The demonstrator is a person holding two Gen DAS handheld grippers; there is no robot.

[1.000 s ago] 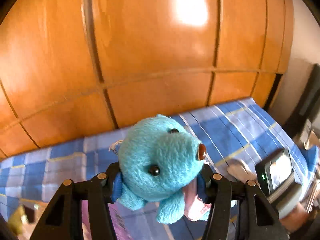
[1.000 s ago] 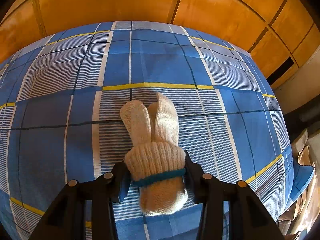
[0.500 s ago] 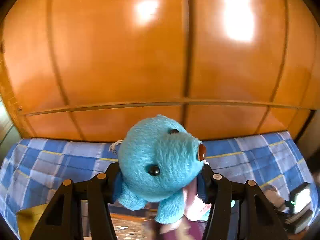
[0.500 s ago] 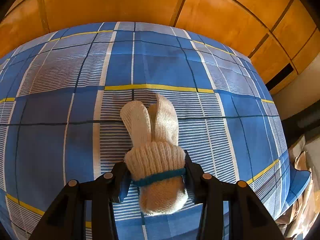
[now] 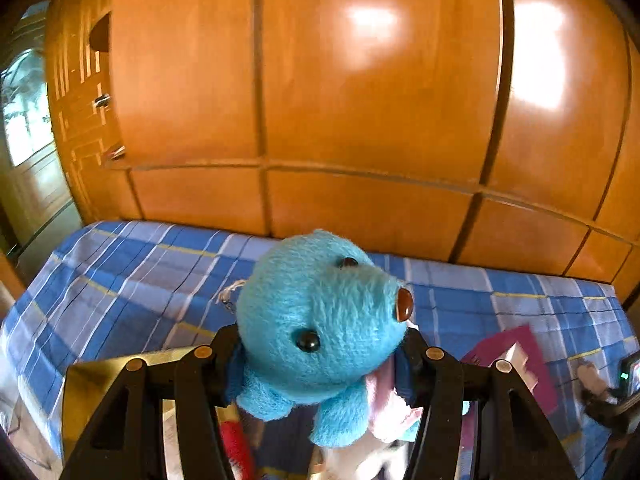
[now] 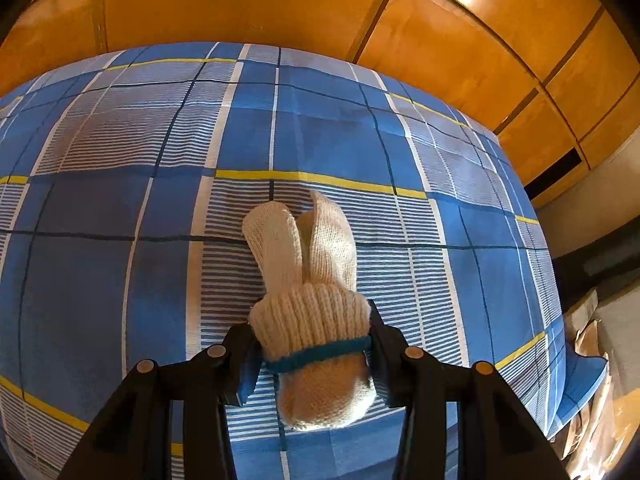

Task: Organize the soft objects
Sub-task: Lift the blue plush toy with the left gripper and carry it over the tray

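Observation:
My left gripper [image 5: 320, 364] is shut on a fluffy blue plush toy [image 5: 320, 320] with dark bead eyes and a brown nose, held above the bed. Below it lies a gold-coloured box [image 5: 96, 392] with red and white items inside, partly hidden by the fingers. My right gripper [image 6: 312, 352] is shut on a cream knitted glove [image 6: 308, 280] with a teal cuff band; the glove's fingers rest on the blue plaid bedsheet [image 6: 120, 240].
A wooden wardrobe wall [image 5: 360, 100] stands behind the bed. A magenta box lid [image 5: 516, 360] lies on the sheet at right, with the other gripper [image 5: 620, 388] beyond it. Cardboard clutter [image 6: 592, 360] sits off the bed's right edge.
My left gripper has swung left with the plush toy, bringing the gold box and magenta lid into view below. The right gripper stays on the glove, almost still.

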